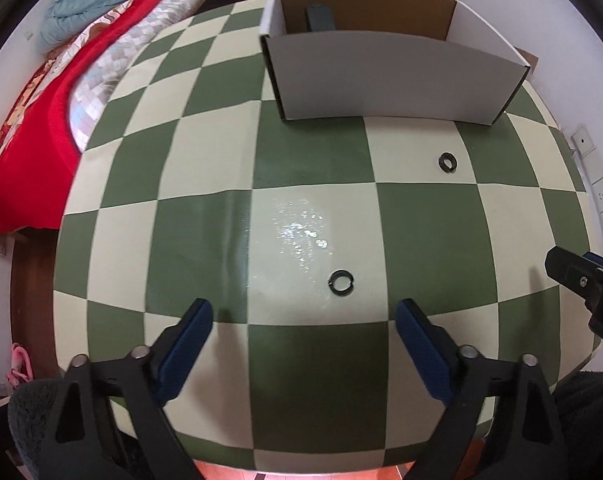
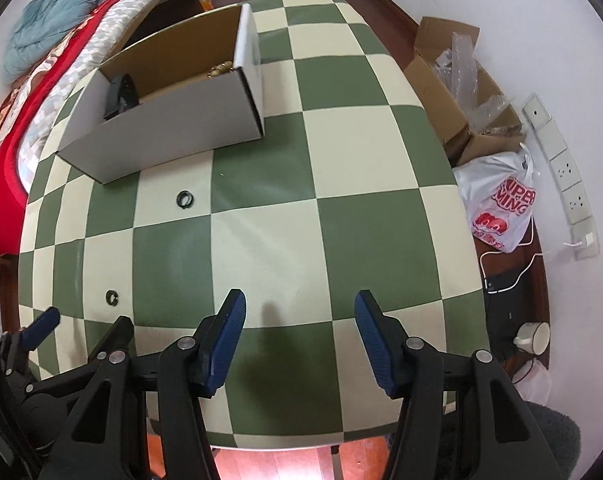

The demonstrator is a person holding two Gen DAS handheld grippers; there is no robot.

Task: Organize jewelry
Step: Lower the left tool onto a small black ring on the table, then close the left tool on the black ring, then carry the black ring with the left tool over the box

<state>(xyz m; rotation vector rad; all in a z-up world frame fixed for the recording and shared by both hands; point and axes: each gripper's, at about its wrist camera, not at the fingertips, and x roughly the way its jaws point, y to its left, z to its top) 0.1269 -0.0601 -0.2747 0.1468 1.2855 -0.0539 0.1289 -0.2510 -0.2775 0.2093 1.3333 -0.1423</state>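
1. Both sets of jaws are spread wide with nothing between them. Left gripper [image 1: 303,316] hangs over the near edge of the checkered table [image 1: 313,368], right gripper [image 2: 299,308] does the same off to its right, blue pads facing each other on both.
2. Closest piece of jewelry is a small black ring [image 1: 341,282], lying flat on a cream square just past the left gripper's fingertips and a bit right of center between them. Not touched by anything. In the right wrist view the same ring [image 2: 112,297] sits off to the left, near the left gripper's blue pad [image 2: 45,322].
3. Shiny glare patch [image 1: 299,228] on the tablecloth just beyond that ring.
4. Farther out there's a second black ring [image 1: 446,161], also flat on a cream square, well apart from the first one and near the front wall of the box. Right wrist view shows it too [image 2: 185,199], just in front of the box.
5. White cardboard box [image 1: 393,80] stands open at the far side of the table, brown inside. A dark object [image 2: 119,96] leans in one end and something gold-ish [image 2: 220,69] sits at the other end, too small to tell what it is.
6. Beyond the table on the left: a bed with a red blanket [image 1: 33,128]. On the right, floor clutter with a white plastic bag [image 2: 501,200] and an open cardboard carton [image 2: 441,80].
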